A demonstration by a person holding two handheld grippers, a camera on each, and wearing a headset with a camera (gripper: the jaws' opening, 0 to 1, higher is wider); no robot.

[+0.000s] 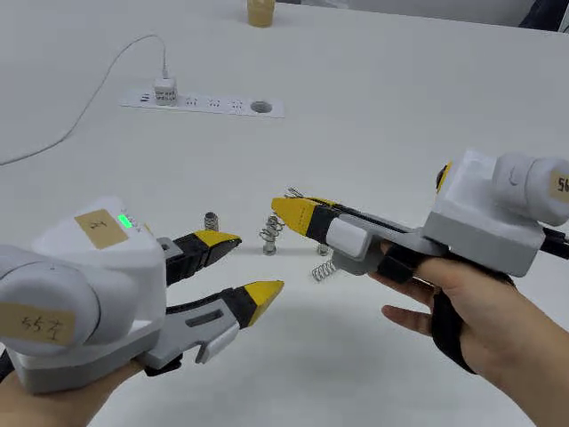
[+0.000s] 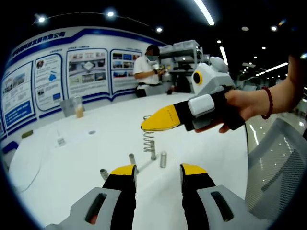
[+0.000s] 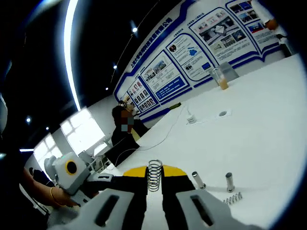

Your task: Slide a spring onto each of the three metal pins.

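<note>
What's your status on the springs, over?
Left claw open, empty. Right claw shut on spring, over a pin. Loose spring on table; nothing in the way.

Pins (image 1: 269, 242) stand in a row on the bench (image 1: 400, 133). Loose spring (image 1: 324, 269) lies just before the rightmost pin. Power strip (image 1: 203, 103) lies behind the row; cup (image 1: 260, 12) stands farther back.

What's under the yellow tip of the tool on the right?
A spring hangs from the right tool, down to a metal pin on the table. The coils hide whether the pin has gone inside.
</note>
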